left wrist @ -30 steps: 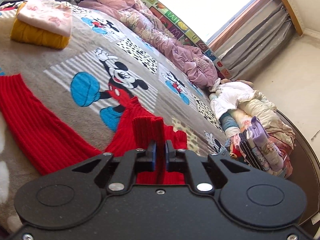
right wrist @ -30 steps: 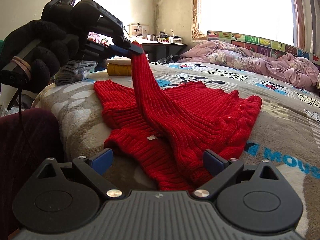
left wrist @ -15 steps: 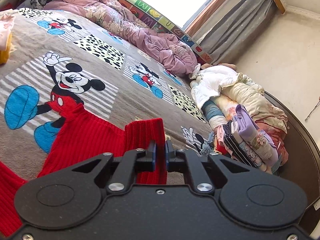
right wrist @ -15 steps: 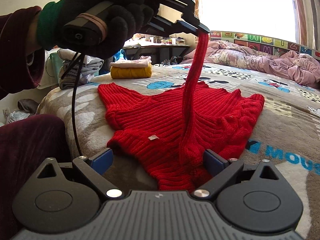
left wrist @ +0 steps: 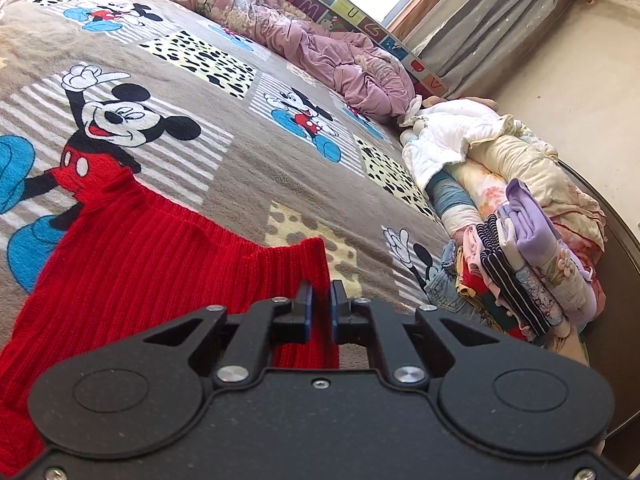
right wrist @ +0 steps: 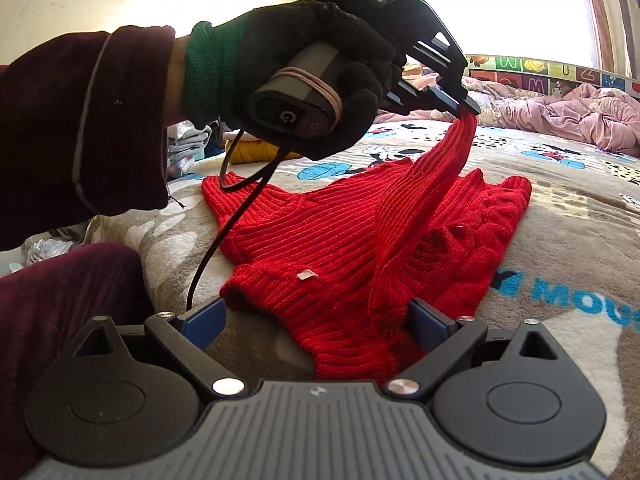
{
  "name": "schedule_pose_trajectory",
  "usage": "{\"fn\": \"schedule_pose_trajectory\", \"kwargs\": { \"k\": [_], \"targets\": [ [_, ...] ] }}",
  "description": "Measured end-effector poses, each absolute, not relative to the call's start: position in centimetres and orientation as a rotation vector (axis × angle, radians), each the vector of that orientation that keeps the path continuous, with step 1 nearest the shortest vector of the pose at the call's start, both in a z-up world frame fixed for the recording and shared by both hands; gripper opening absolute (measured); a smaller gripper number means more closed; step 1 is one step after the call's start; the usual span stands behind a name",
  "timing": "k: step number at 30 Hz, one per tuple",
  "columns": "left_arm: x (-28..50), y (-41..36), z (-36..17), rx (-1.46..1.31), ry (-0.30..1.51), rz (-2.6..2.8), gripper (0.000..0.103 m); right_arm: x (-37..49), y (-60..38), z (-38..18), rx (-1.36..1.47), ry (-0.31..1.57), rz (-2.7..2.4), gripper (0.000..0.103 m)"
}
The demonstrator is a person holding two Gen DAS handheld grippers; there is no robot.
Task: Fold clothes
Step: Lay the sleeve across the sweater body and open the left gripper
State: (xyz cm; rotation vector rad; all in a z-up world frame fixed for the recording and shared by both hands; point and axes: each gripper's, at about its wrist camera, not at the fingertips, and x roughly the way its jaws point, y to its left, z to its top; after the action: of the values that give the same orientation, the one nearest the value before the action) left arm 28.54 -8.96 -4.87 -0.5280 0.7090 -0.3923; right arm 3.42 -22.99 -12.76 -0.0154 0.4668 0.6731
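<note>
A red ribbed sweater lies spread on the cartoon-mouse blanket. My left gripper is shut on the cuff of one red sleeve. In the right wrist view that gripper, held by a black-gloved hand, lifts the sleeve up and across the sweater's body. My right gripper stands open low at the near edge, its blue pads on either side of the sweater's near hem without pressing it.
A stack of folded clothes and bundled bedding sit at the bed's right side. A rumpled pink quilt lies along the far edge. A yellow folded garment rests behind the gloved hand. A dark red sleeve fills the left.
My left gripper has carried the red sleeve rightward across the sweater, from its left side to over its right part. The right gripper has stayed in place, open.
</note>
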Motion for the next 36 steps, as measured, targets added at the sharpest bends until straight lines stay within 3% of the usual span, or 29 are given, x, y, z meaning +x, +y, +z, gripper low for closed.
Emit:
{"fn": "schedule_pose_trajectory", "kwargs": {
  "k": [19,36],
  "targets": [
    [31.6,-12.5,-8.5,-0.499,0.779,-0.360,0.006,3.7,-23.5,-12.9,0.018,0.501,0.697,0.096],
    [33.0,-17.5,-10.3,-0.246,0.775,-0.272,0.006,3.8,-24.0,-12.7,0.033,0.507,0.692,0.096]
  ]
}}
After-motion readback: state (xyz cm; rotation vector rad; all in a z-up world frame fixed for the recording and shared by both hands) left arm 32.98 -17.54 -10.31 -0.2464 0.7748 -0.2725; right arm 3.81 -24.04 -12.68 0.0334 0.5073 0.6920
